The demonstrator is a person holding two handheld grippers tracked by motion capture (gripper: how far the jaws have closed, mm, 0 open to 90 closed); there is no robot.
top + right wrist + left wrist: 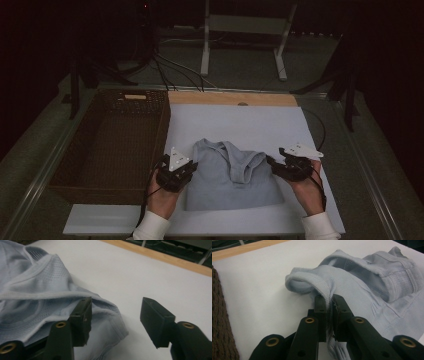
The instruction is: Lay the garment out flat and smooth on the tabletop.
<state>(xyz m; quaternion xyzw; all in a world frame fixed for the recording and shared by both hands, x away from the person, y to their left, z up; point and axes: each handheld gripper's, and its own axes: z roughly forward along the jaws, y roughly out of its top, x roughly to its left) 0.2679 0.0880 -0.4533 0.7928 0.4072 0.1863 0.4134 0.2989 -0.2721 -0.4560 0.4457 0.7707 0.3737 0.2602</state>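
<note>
A light blue shirt (230, 175) lies partly folded on the white sheet (240, 125) that covers the worktop, near the person's edge and roughly midway between the two hands. The left gripper (186, 169) sits at the shirt's left edge, and in the left gripper view its jaws are clamped narrow on a ribbed hem of the shirt (327, 287), with the fabric pinched between the pads and running down between the two black arms; just beyond the pads the hem curls over into a soft roll that rests on the white sheet. The right gripper (272, 162) rests at the shirt's right edge, where a folded-over section of the garment stands up in a ridge. In the right gripper view its jaws stand apart, about half open, with one jaw lying against the mesh-knit edge of the shirt (45, 302) and the other jaw over bare white sheet, well clear of the cloth; nothing is pressed between them. A dark woven basket (112, 142) stands just beside the white sheet on the left, its near wall close to the left hand (162, 197), and its brown weave shows at the left edge of the left gripper view. A strip of bare wood (232, 98) runs along the far edge of the worktop beyond the white sheet. The right hand (307, 192) holds its gripper from the near right, white sleeves showing at both wrists.
</note>
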